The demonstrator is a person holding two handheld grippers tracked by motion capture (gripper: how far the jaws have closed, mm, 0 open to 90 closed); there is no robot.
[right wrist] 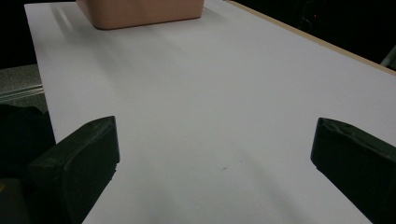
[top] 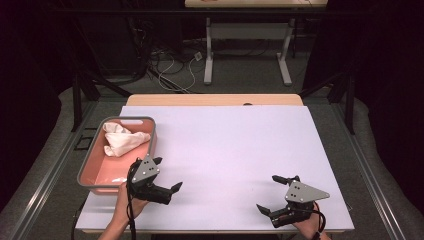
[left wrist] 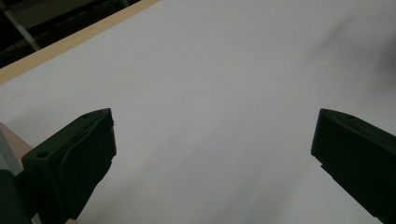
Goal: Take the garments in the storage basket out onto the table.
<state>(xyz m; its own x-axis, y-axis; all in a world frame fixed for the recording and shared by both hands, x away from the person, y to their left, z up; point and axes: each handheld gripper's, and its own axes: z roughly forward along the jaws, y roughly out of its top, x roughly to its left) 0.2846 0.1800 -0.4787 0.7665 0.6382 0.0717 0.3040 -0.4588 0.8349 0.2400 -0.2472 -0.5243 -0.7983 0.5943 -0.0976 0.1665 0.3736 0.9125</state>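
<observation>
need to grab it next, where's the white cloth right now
The crumpled white cloth lies inside the pink plastic bin with a grey rim at the table's left side in the high view, just beyond the open left claw.

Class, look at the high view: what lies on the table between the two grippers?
Nothing. Between the left gripper and the right gripper the white table is bare in the high view.

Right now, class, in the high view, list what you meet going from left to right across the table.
Pink basin holding a white cloth → left gripper → bare white tabletop → right gripper.
</observation>
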